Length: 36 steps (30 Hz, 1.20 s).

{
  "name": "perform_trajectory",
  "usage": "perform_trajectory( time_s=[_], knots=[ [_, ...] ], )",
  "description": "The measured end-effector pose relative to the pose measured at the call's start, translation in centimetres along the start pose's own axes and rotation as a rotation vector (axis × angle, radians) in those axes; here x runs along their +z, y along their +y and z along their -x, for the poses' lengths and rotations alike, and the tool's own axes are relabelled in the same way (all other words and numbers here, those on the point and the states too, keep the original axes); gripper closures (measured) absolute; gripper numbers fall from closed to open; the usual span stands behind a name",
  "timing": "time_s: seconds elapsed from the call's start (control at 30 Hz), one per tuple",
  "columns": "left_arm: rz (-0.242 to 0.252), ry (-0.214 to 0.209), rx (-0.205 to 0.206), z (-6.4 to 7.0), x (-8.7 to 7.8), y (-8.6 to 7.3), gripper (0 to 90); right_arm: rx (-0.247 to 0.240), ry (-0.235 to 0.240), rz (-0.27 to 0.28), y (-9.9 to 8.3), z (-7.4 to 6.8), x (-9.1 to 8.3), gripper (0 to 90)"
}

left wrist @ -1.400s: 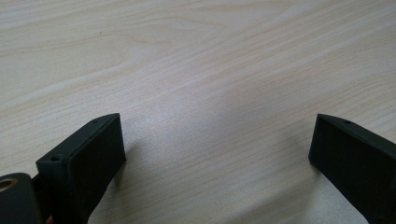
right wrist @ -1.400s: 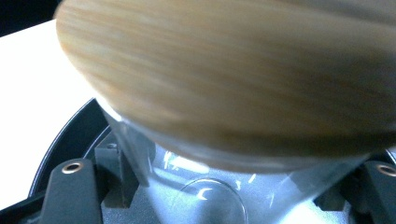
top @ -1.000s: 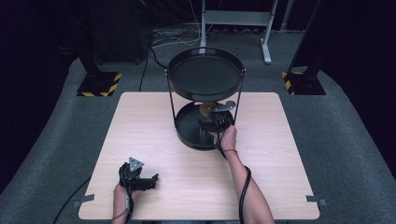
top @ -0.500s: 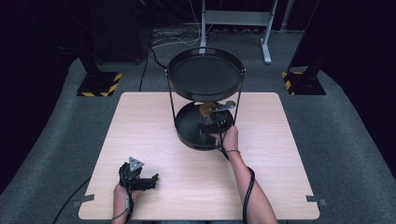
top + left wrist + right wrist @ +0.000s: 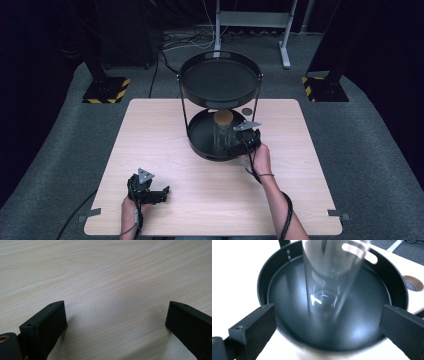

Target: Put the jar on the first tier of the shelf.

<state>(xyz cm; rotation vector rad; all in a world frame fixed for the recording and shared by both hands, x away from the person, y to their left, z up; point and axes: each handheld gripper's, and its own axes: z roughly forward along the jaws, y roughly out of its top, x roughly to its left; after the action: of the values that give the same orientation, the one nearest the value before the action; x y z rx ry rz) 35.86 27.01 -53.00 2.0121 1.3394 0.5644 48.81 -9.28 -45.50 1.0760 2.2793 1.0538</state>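
A clear glass jar (image 5: 222,134) with a cork lid (image 5: 223,117) stands upright on the lower tray (image 5: 199,144) of a black two-tier stand. My right gripper (image 5: 237,144) is at the tray's near right rim, open, and points at the jar. In the right gripper view the jar (image 5: 329,277) is blurred and stands beyond the wide-apart jaws of my right gripper (image 5: 325,323), untouched, over the lower tray (image 5: 265,277). My left gripper (image 5: 162,192) rests low at the table's near left. It is open, and the left gripper (image 5: 116,317) has bare wood between its jaws.
The stand's upper tray (image 5: 220,80) overhangs the lower one on thin posts (image 5: 257,102). A small brown ring (image 5: 247,111) lies on the table behind the stand, and this ring (image 5: 412,283) sits to the tray's right. The wooden table (image 5: 150,135) has open room left and right of the stand.
The right gripper has drawn back a little towards the person, to the lower tray's near rim. The left gripper has stayed where it was.
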Motion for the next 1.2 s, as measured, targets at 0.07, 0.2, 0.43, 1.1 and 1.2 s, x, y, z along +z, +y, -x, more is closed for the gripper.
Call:
perform_trajectory(
  time_s=[0.07,0.2,0.43,1.1,1.2],
  knots=[
    [0.0,0.0,0.0,0.0,0.0,0.0,3.2,-0.002,-0.006,0.003,-0.9,0.0,-1.0,0.3],
    [0.0,0.0,0.0,0.0,0.0,0.0,3.2,0.0,-0.02,0.003,-2.9,0.2,-2.7,0.3],
    [0.0,0.0,0.0,0.0,0.0,0.0,3.2,0.027,-0.06,-0.017,-7.0,0.7,-5.3,0.0],
    [0.0,0.0,0.0,0.0,0.0,0.0,3.2,0.171,-0.116,-0.077,-17.7,1.1,-10.0,0.0],
    [0.0,0.001,0.0,0.0,0.0,0.0,3.2,0.176,-0.119,-0.059,-18.0,1.0,-10.5,0.0]
  ],
)
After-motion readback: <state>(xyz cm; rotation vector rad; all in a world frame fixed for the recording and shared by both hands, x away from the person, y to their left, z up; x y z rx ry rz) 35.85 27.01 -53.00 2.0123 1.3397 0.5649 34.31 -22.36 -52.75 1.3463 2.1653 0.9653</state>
